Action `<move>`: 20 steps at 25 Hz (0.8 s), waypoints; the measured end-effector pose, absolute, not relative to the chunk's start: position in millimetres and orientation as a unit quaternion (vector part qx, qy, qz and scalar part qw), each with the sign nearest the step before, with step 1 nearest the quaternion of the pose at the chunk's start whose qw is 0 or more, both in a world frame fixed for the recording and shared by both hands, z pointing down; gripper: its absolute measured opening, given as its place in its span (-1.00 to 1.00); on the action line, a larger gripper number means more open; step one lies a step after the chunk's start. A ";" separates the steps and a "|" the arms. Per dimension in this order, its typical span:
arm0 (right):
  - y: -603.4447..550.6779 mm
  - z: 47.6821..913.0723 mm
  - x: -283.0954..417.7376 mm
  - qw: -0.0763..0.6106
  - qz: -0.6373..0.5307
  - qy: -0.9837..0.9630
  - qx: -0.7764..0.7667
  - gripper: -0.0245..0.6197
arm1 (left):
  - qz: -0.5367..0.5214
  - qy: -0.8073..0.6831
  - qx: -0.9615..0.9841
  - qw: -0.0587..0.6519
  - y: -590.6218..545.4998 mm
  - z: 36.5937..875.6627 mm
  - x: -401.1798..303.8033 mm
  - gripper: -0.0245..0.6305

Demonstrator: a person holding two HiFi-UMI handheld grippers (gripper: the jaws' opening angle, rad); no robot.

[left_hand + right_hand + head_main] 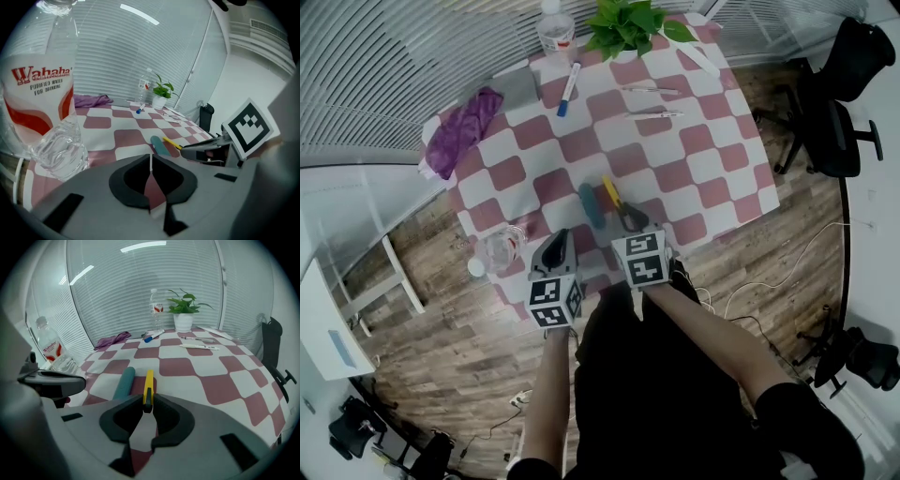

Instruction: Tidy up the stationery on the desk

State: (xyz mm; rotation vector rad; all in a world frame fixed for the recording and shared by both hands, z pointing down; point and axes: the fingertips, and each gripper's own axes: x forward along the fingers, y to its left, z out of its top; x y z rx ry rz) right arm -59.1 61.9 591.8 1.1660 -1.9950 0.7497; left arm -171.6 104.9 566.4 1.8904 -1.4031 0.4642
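In the head view, the yellow pen [610,192] lies near the table's [712,178] front edge, just beside a teal case [591,204], with the right gripper [628,223] at its near end and open cloth beyond. In the left gripper view, the left gripper [150,161] is closed on nothing, near a water bottle [47,108]. In the right gripper view, the pen's end is pinched between the jaws. A slow, straight lift is advised, as an end grip may let it swing.

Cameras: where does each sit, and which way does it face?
Head view: on the head, facing steeply down at table; left gripper, right gripper, forearms show.
Left gripper view: on it, along shut jaws toward plant; right gripper shows.
Right gripper view: on it, along jaws gripping pen toward plant; left gripper shows.
Shared: plant, pen.
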 end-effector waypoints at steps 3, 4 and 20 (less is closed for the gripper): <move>66.4 594.8 -62.3 0.356 0.289 -0.769 0.445 -0.68 | 0.179 -0.547 0.733 0.364 107.1 565.6 -174.6 -0.79; 68.5 597.1 -62.9 0.359 0.292 -0.768 0.443 -0.68 | 0.179 -0.547 0.732 0.364 107.9 565.5 -175.2 -0.79; 79.2 605.1 -64.1 0.367 0.322 -0.766 0.417 -0.62 | 0.183 -0.543 0.734 0.363 106.6 564.7 -168.4 -0.79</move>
